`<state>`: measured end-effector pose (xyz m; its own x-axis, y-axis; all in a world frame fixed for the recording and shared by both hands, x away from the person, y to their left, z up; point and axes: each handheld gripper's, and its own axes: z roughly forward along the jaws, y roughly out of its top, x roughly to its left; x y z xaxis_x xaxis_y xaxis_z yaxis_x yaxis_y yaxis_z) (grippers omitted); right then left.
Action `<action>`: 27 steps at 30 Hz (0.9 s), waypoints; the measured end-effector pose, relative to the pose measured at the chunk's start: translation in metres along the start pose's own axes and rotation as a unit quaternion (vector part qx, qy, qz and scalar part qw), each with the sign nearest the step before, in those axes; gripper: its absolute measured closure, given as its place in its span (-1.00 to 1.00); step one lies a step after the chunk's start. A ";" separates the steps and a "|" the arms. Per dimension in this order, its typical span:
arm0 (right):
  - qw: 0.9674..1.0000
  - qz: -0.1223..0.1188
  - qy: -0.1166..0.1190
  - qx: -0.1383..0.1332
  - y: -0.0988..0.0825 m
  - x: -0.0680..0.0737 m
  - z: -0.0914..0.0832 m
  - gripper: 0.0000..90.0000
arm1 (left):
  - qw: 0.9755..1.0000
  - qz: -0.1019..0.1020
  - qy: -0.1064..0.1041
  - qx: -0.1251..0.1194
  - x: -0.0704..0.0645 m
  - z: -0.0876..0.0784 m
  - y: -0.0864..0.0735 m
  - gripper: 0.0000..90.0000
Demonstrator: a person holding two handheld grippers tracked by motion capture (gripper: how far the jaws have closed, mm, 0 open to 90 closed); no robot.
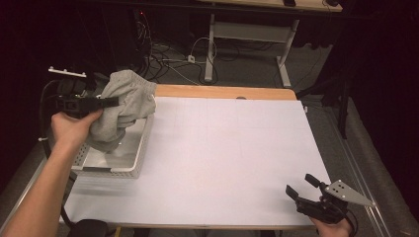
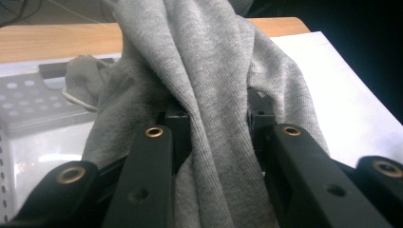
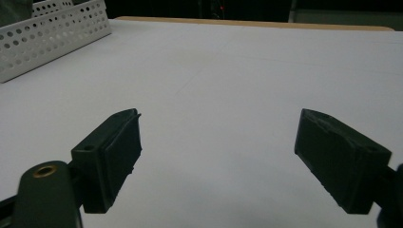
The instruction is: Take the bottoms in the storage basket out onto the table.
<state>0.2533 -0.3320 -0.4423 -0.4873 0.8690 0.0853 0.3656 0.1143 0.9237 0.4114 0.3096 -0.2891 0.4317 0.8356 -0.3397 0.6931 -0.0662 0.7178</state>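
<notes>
A grey cloth garment (image 1: 123, 106) hangs bunched above the white perforated basket (image 1: 129, 167) at the table's left. My left gripper (image 1: 111, 102) is shut on it from the left, held level by a hand. In the left gripper view the grey cloth (image 2: 209, 95) runs between the two black jaws and drapes over them, and its lower folds reach into the basket (image 2: 28, 109). My right gripper (image 1: 301, 186) rests open near the front right corner of the table. In the right gripper view its gripper (image 3: 218, 161) has nothing between the pads, only the white sheet (image 3: 228, 80).
A white sheet (image 1: 222, 153) covers the table, with a wooden edge (image 1: 222, 92) at the far side. The basket's perforated wall (image 3: 52, 38) stands far left in the right gripper view. Cables and a desk frame (image 1: 247, 44) lie on the floor beyond.
</notes>
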 end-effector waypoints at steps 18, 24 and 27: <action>1.000 -0.001 0.001 0.001 0.000 0.000 0.000 -0.64 | 0.999 0.032 -0.031 -0.003 -0.028 0.001 0.010 0.54; 1.000 -0.001 0.002 0.001 0.000 0.000 0.000 -0.64 | 0.998 0.043 -0.041 -0.004 -0.037 0.002 0.013 0.54; 1.000 0.000 0.002 0.002 0.000 0.000 0.000 -0.64 | 0.998 0.049 -0.044 -0.003 -0.042 0.003 0.015 0.54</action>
<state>0.2536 -0.3320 -0.4424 -0.4910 0.8669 0.0867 0.3683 0.1163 0.9224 0.4053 0.2716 -0.2665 0.5470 0.7739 -0.3192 0.6410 -0.1419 0.7544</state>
